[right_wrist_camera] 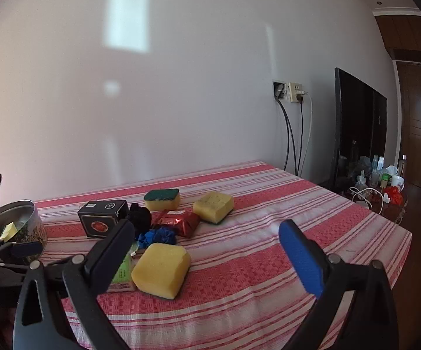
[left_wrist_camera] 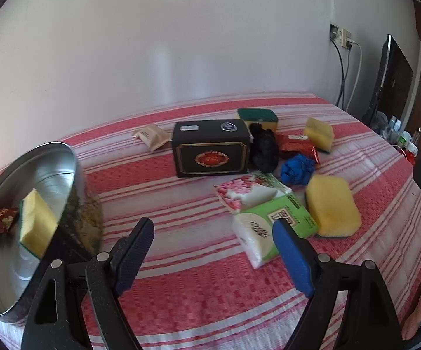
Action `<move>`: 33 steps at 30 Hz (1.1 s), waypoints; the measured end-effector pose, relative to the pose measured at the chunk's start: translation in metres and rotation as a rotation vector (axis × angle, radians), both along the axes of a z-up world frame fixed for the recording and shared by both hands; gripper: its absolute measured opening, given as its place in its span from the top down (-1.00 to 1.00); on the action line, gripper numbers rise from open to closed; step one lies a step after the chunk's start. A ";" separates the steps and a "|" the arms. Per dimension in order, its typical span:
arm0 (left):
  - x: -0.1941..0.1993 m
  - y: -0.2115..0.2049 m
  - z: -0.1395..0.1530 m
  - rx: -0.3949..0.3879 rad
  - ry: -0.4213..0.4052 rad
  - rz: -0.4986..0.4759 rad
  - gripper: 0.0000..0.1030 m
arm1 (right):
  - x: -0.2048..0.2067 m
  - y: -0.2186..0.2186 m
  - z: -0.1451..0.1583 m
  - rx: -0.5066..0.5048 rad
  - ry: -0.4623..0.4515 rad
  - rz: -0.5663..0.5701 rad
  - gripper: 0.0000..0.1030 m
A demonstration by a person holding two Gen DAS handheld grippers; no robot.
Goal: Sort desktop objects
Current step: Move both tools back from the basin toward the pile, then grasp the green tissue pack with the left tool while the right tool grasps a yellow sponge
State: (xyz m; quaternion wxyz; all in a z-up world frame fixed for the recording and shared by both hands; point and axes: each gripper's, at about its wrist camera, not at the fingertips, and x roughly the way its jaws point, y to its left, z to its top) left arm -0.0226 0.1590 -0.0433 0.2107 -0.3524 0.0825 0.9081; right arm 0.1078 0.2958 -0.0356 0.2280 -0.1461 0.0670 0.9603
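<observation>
**A tin with two things in it, and both hand-held grippers open**

On the far left of the bench (left_wrist_camera: 181, 291), which wears a red and white striped cloth, you have a round metal tin (left_wrist_camera: 12, 262). Inside it lies a yellow sponge (left_wrist_camera: 36, 223) leaning against the wall of the tin, and beside it, to the left, a small red wrapped sweet (left_wrist_camera: 2, 219). The tin looks tipped in the left wrist view.

The rest of your things sit in a bunch in the middle of the bench. A black box (left_wrist_camera: 210, 151) stands upright. Just right of it is a black bundle (left_wrist_camera: 264, 151), then a blue scrunchy thing (left_wrist_camera: 296, 169) and a red packet (left_wrist_camera: 296, 144). Near you lie a pink flowery tissue pack (left_wrist_camera: 239, 194) and a green tissue pack (left_wrist_camera: 269, 227), touching each other. A big yellow sponge (left_wrist_camera: 333, 205) lies just right of the green pack. Far back are a sponge with a green top (left_wrist_camera: 258, 116), another yellow sponge (left_wrist_camera: 318, 134) and a tan packet (left_wrist_camera: 152, 137).

Your left hand-held gripper (left_wrist_camera: 213, 248) points down at the bench, fingers spread wide, holding nothing. Your right hand-held gripper (right_wrist_camera: 207, 250) points more level, also wide open and empty, with the big yellow sponge between its fingers but not touched.
</observation>
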 end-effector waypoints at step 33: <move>-0.013 -0.007 -0.008 0.099 -0.069 -0.045 -0.01 | -0.034 0.029 -0.034 -0.286 -0.191 0.113 -0.87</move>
